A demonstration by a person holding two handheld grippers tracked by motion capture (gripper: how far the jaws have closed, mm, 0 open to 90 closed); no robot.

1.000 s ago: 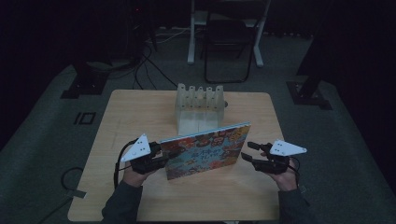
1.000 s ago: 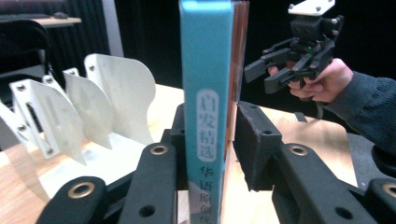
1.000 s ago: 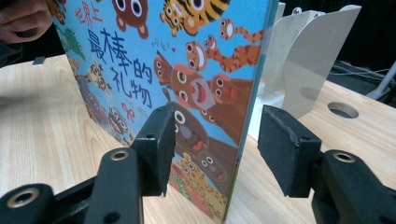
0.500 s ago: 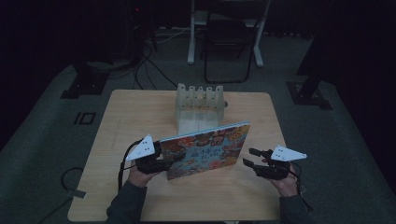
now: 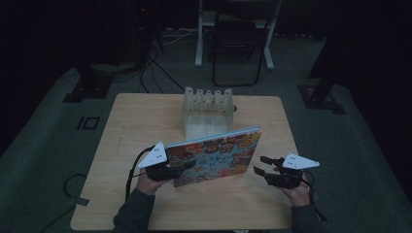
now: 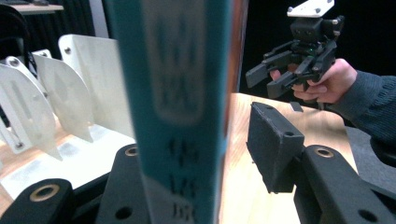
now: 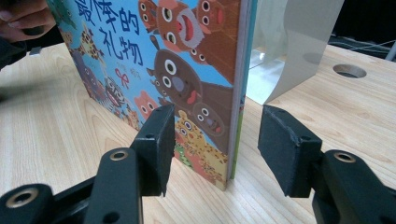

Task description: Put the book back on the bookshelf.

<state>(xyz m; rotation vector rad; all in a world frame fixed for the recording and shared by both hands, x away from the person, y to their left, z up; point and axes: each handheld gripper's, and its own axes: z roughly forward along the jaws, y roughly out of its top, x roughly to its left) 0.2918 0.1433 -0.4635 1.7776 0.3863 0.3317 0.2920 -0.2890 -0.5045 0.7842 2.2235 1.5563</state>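
our right gripper [image 5: 262, 165] had dropped toward the stiff, light book's [image 5: 216, 155] edge, jaws apart; left gripper [image 5: 180, 170] just loosened, astride the spine.

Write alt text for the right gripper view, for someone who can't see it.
A colourful picture book stands upright on its edge on a wooden table, its near end in line with the gap of the right gripper, whose two black jaws stand open. A pale plastic rack stands behind the book.
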